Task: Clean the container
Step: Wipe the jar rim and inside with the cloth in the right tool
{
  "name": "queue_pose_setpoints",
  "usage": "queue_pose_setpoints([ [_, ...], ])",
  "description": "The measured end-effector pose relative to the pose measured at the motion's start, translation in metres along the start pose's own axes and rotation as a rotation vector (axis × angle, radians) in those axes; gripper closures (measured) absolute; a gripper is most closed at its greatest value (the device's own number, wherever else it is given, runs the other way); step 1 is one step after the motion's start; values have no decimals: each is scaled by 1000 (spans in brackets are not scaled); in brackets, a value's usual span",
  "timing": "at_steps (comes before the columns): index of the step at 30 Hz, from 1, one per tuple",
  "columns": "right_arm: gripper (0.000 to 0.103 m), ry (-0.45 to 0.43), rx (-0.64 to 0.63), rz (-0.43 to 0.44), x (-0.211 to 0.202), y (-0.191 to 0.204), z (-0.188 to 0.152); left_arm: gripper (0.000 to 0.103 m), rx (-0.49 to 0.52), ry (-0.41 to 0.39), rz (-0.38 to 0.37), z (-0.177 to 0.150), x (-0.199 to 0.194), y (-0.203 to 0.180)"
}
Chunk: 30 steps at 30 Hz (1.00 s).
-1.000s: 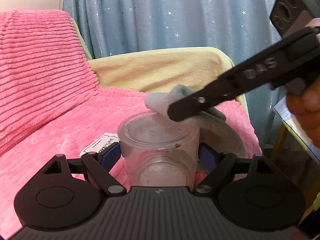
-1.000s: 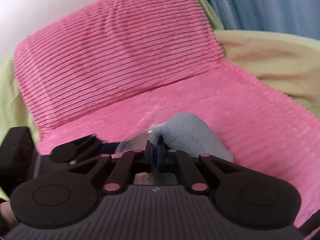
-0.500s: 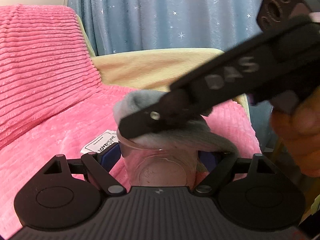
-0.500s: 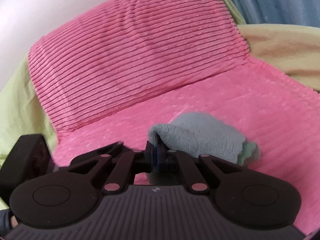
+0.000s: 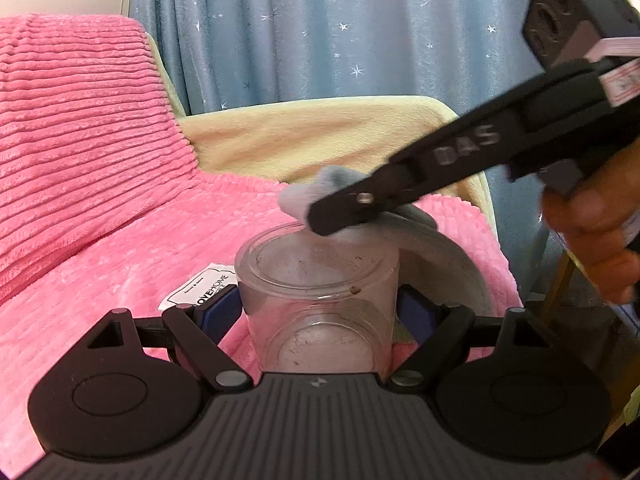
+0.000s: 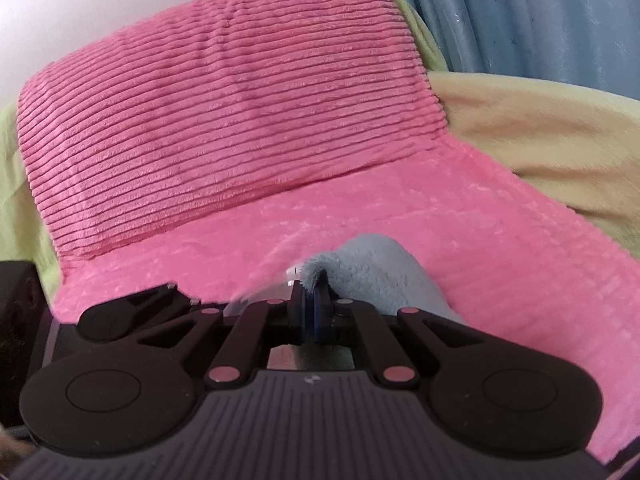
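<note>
A clear plastic container (image 5: 318,280) with brown specks on its rim and base stands between the blue pads of my left gripper (image 5: 318,312), which is shut on its sides. My right gripper (image 5: 316,216) reaches in from the upper right, shut on a grey cloth (image 5: 332,184) at the container's far rim. In the right wrist view the same right gripper (image 6: 310,298) pinches the grey cloth (image 6: 372,272), and the container's rim shows only as a blur beside it.
Everything sits over a pink ribbed blanket (image 5: 100,220) on a yellow-green armchair (image 5: 320,136). A white label (image 5: 200,288) lies on the blanket left of the container. A blue starred curtain (image 5: 320,28) hangs behind. A person's hand (image 5: 592,240) holds the right gripper.
The right gripper with the cloth swept across the container's mouth toward the left, then came back to the far right rim. The left gripper kept the container still.
</note>
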State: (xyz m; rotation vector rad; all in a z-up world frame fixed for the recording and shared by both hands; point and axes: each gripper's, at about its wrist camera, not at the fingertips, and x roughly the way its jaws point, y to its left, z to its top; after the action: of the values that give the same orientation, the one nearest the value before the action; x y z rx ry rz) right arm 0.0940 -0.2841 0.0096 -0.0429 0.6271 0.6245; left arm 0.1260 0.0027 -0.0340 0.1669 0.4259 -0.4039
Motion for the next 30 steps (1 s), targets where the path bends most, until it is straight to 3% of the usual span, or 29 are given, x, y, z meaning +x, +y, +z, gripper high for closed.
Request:
queue_pose_setpoints([
  [13, 102, 57, -12, 110, -9, 16, -10, 19, -3, -1, 2, 0, 0, -1],
  [21, 102, 29, 25, 160, 8, 24, -8, 19, -11, 0, 10, 1, 1, -2],
  [30, 102, -12, -9, 79, 22, 21, -1, 19, -22, -2, 10, 1, 1, 1],
])
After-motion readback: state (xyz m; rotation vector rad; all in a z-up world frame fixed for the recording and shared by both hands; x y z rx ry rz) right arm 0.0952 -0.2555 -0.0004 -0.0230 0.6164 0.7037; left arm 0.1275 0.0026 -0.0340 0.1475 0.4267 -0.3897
